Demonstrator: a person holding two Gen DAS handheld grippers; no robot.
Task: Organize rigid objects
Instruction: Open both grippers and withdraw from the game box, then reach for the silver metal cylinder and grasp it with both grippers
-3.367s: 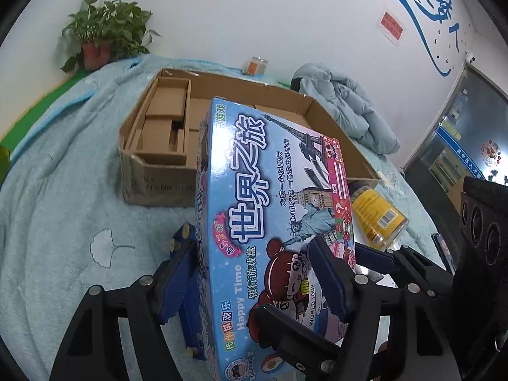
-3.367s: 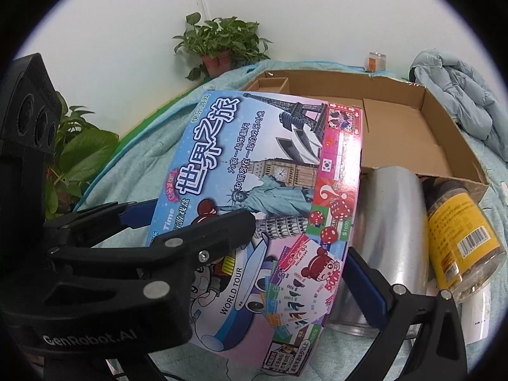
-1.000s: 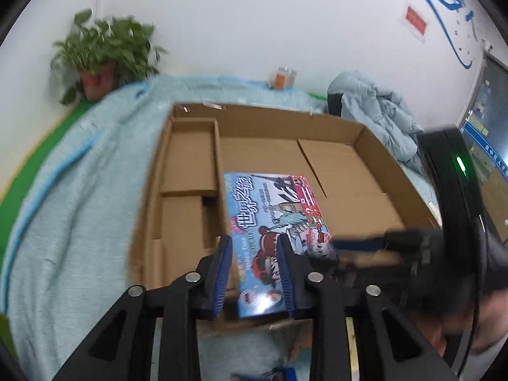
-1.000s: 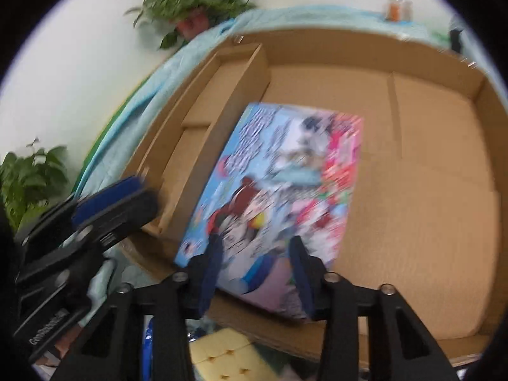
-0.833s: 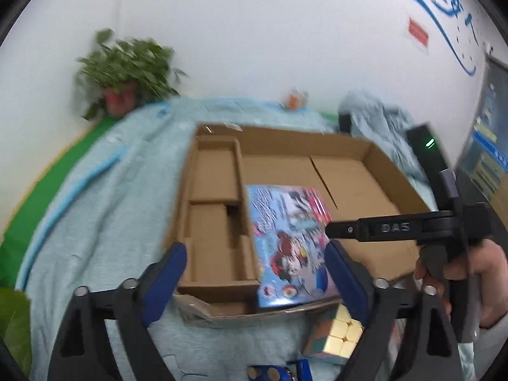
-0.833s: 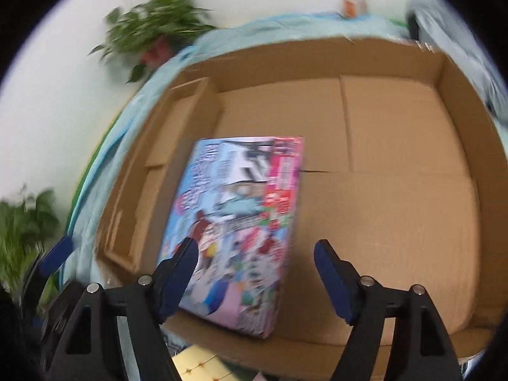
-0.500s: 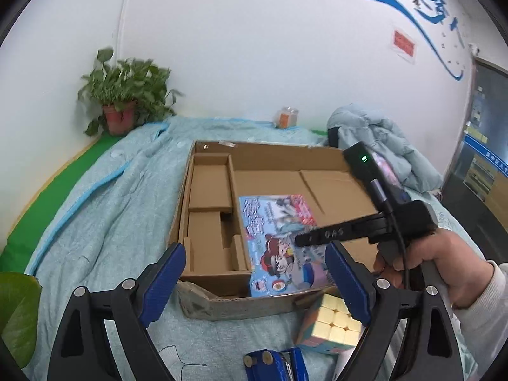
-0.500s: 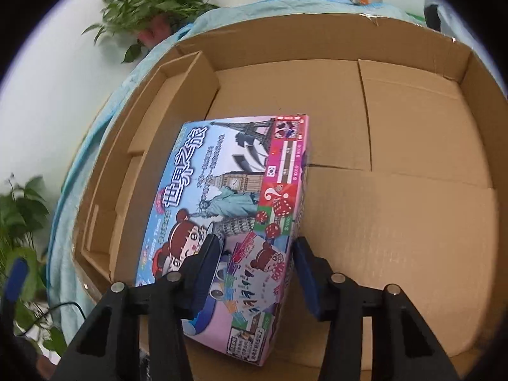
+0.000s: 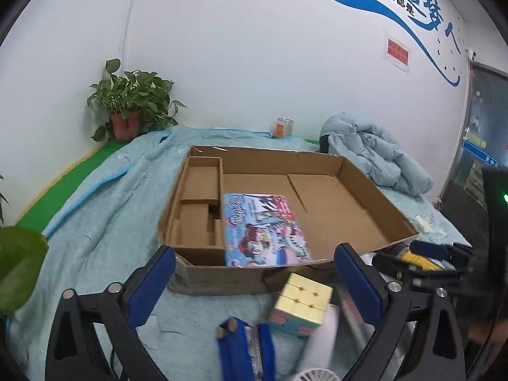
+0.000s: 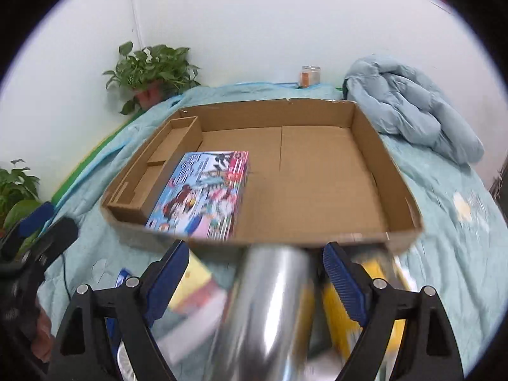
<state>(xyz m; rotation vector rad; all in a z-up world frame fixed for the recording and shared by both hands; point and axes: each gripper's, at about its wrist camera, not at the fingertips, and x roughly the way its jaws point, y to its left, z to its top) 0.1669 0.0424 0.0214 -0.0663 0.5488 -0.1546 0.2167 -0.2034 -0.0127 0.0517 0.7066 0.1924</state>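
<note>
The colourful board-game box (image 9: 263,231) (image 10: 203,193) lies flat in the big cardboard box (image 9: 365,177) (image 10: 397,177), against its left divider. My left gripper (image 9: 254,282) hangs in front of the cardboard box, its jaws wide and closing slightly, gripping nothing. A pastel puzzle cube (image 9: 300,304) lies on the blanket below them. My right gripper (image 10: 254,279) is opening over a shiny silver cylinder (image 10: 270,311), which lies between its jaws; the pads look apart from it. A yellow canister (image 10: 374,273) lies beside the cylinder.
A light blue blanket (image 9: 104,222) covers the surface. A blue object (image 9: 244,346) lies near the cube. At the back are a potted plant (image 9: 130,108), a small jar (image 9: 283,127) and a bundled blue jacket (image 9: 374,155). Another plant (image 10: 16,190) stands left.
Both grippers set the game box down in the cardboard box, let go of it and drew back toward me. Now the cube and the silver cylinder show in front of them.
</note>
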